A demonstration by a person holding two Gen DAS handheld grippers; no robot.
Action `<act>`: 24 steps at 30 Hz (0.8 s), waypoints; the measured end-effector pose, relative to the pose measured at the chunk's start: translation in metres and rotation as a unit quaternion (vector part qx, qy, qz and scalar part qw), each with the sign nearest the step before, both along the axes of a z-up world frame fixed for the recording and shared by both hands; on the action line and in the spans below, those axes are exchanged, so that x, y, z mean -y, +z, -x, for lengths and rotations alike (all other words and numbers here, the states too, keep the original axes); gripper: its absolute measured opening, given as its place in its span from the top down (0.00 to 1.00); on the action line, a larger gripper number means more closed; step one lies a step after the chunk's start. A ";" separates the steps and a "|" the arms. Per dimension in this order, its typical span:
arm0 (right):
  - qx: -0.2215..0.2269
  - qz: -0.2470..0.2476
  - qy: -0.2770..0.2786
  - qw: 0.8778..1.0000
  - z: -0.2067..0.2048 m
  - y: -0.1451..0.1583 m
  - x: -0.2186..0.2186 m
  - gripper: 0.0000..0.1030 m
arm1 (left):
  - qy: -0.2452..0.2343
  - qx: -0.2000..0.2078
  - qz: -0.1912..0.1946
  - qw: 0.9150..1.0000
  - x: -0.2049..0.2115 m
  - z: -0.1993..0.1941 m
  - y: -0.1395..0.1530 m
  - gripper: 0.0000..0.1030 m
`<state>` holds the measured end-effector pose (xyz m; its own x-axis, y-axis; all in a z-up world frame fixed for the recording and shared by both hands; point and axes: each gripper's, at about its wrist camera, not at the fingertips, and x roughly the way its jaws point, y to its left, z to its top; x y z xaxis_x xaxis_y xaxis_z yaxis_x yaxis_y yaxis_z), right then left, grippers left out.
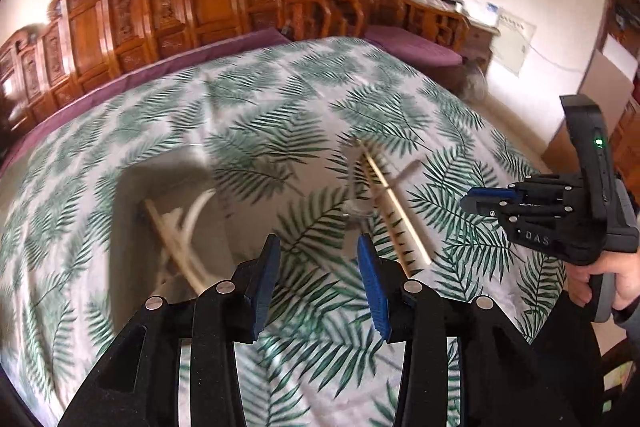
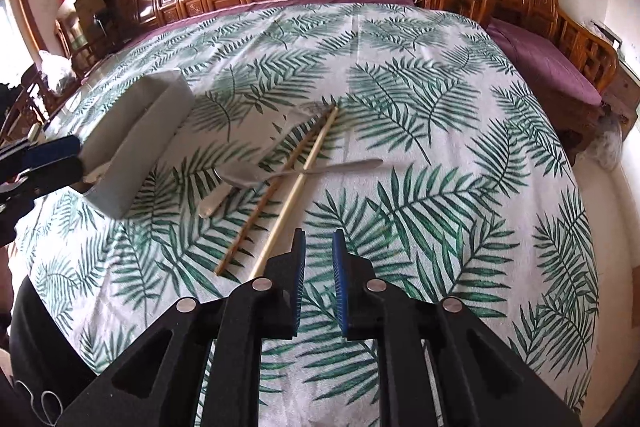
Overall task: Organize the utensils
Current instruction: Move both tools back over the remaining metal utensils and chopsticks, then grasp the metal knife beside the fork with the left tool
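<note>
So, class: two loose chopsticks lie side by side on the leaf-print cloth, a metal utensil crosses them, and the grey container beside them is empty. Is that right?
Not quite: the grey container is not empty. The left wrist view shows pale utensils already lying inside it. The rest holds: in the right wrist view the two chopsticks lie side by side on the leaf-print cloth, crossed by a metal utensil.

Left gripper (image 1: pixel 318 247) angled downward, jaws apart and empty; right gripper (image 2: pixel 319 247) likewise angled downward, jaws narrowly parted, empty.
</note>
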<state>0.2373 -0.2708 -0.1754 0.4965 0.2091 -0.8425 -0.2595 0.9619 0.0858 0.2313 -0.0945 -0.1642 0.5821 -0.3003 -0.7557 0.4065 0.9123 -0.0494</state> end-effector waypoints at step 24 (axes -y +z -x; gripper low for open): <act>-0.018 -0.031 -0.012 0.999 -0.013 -0.005 0.029 0.85 | -0.084 -0.097 -0.082 0.988 0.100 -0.097 -0.074 0.65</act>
